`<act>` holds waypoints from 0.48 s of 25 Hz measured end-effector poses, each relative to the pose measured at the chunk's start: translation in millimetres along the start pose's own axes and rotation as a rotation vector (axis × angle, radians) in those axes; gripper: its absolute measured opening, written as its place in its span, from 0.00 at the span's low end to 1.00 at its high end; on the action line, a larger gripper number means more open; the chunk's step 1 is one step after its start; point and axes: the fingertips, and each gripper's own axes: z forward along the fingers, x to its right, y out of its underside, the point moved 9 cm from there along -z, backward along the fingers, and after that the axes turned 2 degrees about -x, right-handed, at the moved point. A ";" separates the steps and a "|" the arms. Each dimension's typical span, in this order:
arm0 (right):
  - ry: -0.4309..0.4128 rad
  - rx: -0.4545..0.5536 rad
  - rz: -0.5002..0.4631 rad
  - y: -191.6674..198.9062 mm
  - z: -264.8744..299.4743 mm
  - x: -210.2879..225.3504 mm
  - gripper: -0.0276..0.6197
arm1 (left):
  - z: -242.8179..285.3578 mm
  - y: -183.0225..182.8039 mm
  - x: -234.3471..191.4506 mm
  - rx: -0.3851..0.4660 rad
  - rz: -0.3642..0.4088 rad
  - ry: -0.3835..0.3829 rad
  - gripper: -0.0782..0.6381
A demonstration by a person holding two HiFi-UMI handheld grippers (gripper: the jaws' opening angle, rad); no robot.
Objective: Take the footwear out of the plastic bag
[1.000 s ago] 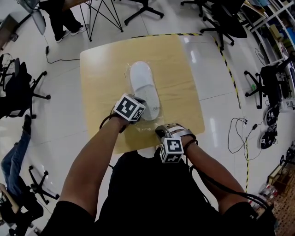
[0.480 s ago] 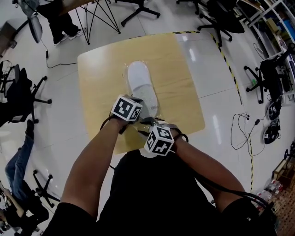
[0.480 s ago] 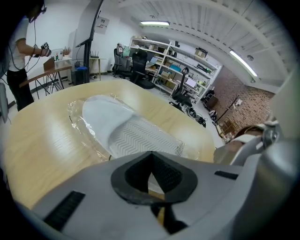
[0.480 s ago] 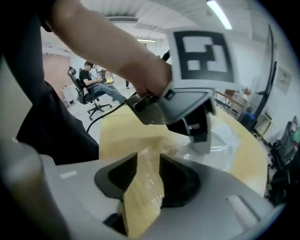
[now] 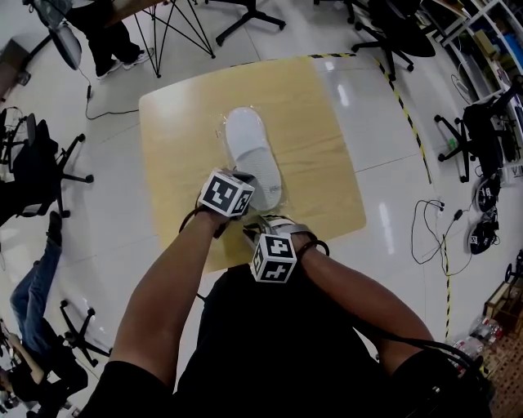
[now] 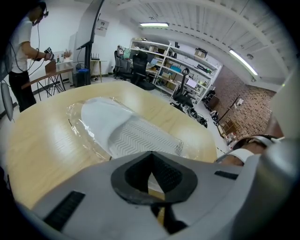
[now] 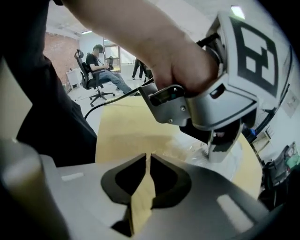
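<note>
A white slipper (image 5: 252,155) lies in a clear plastic bag (image 5: 223,131) in the middle of the yellow table (image 5: 319,139). My left gripper (image 5: 243,181) is at the bag's near end, by the slipper's heel, with its jaws shut. In the right gripper view its fingertips (image 7: 219,145) stand down on the crinkled plastic (image 7: 187,147) next to the slipper (image 7: 240,157). The left gripper view looks along the slipper (image 6: 126,131) past the shut jaws (image 6: 151,157). My right gripper (image 5: 263,224) is just behind and right of the left one. Its jaws (image 7: 147,157) are closing to a thin slit, and only table shows between them.
Office chairs (image 5: 33,163) ring the table, and a tripod (image 5: 176,24) stands beyond its far edge. A person's legs (image 5: 29,286) show at the left. Cables (image 5: 433,229) and yellow-black tape (image 5: 404,114) lie on the floor to the right.
My right gripper has moved left from the table's front right corner to just behind the left gripper at the bag's near end. The left gripper and the slipper have stayed put.
</note>
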 end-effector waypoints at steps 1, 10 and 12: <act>0.007 -0.004 -0.017 2.6 -2.1 -1.0 0.08 | -1.0 1.2 -0.3 0.001 -0.002 -0.003 0.12; 0.085 -0.048 0.046 56.9 -24.1 8.5 0.08 | -12.5 18.8 7.4 -0.083 0.144 -0.099 0.12; 0.104 -0.041 0.092 70.1 -32.1 15.5 0.08 | -12.9 24.6 13.5 -0.112 0.192 -0.113 0.12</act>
